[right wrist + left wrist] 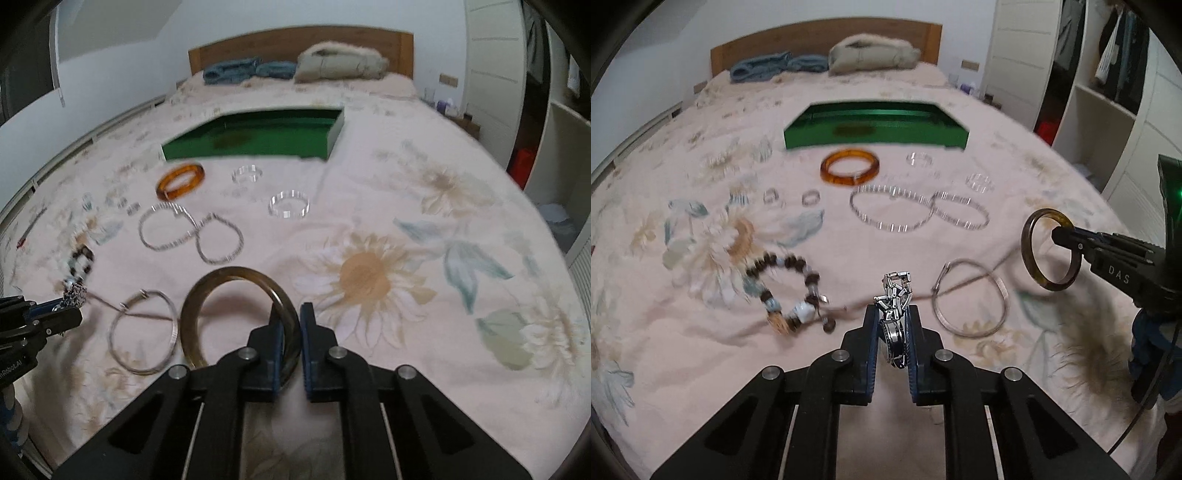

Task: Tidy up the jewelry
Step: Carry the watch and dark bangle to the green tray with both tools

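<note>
Watch (895, 317) sits clamped in my left gripper (892, 314), dark bangle (236, 317) pinched in my right gripper (291, 317), both lifted. Green box (875, 129) waits at twelve o'clock; I judge carrying them there comes next.

- Left wrist view: sits just behind the left tool (892, 314), low over the bed (683, 314), facing the headboard (820, 40).
- Right wrist view: same height and heading, just behind the right tool (291, 314), set further right.
- Shared: green tray (875, 127) (255, 138), amber bangle (849, 166) (180, 181), chain bracelets, pillows.
- Each view catches the other tool at its edge (1067, 240) (70, 314).
</note>
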### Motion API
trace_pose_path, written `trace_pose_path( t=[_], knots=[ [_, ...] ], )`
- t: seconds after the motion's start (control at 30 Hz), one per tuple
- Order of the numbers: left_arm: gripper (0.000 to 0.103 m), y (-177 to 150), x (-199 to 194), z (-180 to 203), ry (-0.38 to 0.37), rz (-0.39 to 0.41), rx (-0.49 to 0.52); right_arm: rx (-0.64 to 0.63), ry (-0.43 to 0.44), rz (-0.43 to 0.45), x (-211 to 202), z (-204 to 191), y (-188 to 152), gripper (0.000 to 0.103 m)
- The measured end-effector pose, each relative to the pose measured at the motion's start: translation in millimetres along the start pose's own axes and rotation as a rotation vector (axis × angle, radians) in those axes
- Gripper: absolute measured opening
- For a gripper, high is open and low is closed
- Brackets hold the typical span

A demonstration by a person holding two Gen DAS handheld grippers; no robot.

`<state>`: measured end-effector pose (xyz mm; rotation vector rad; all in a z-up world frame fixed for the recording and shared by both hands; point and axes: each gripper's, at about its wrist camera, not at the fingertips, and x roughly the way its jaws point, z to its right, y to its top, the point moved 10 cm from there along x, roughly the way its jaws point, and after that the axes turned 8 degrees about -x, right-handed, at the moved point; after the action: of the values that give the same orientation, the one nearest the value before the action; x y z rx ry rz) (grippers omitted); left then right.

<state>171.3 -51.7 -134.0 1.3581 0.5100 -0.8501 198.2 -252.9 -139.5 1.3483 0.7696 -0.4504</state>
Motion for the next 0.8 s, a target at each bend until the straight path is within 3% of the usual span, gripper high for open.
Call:
trace_pose_path(
  t=[0.23,0.43,0.63,0.8],
  knots=[
    [0.014,63.6,-26.5,-8.0,-0.047,0.073,-0.031,0.003,-0.016,0.102,-45.4,0.2,52.0,0.008],
    [0.014,157.4,-29.1,-28.8,-0.021,0.150,-0.042,0.016,-0.058,0.169,-56.6,17.4,126.3,0.008],
    [0.014,255.6,24.2,-44.4,0.041,0.169,-0.053,0.076,-0.090,0.207,-19.2,50.7,217.7,0.008],
    [0.014,283.2,94.3,-47.5,0.047,0.108,-0.073,0.113,-0.067,0.182,50.0,55.2,253.1,0.008]
  ],
)
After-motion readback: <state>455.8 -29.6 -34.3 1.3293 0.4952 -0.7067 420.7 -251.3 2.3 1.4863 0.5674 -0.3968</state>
